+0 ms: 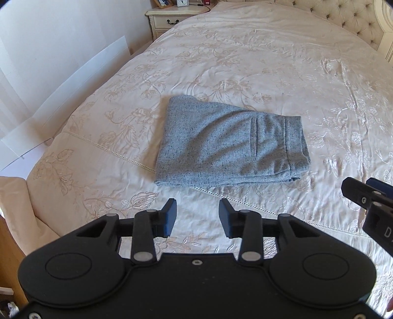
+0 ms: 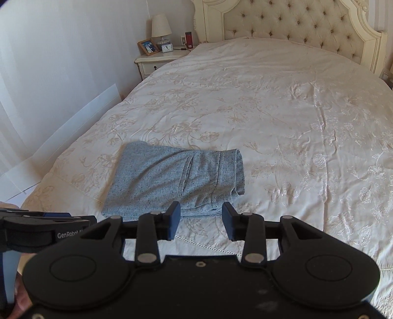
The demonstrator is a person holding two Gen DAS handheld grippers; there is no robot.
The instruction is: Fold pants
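Observation:
The grey speckled pants (image 1: 228, 142) lie folded into a compact rectangle on the cream bedspread (image 1: 245, 61). They also show in the right wrist view (image 2: 176, 179). My left gripper (image 1: 197, 217) is open and empty, held above the bedspread just short of the pants' near edge. My right gripper (image 2: 201, 223) is open and empty, just in front of the pants' near right corner. The right gripper's tip also shows at the right edge of the left wrist view (image 1: 363, 193). The left gripper shows at the left of the right wrist view (image 2: 44, 228).
A cream nightstand (image 2: 157, 62) with a lamp (image 2: 161, 27), photo frame and clock stands at the bed's far left. A tufted headboard (image 2: 294, 22) is at the back. White boards (image 1: 73, 81) lean against the left wall.

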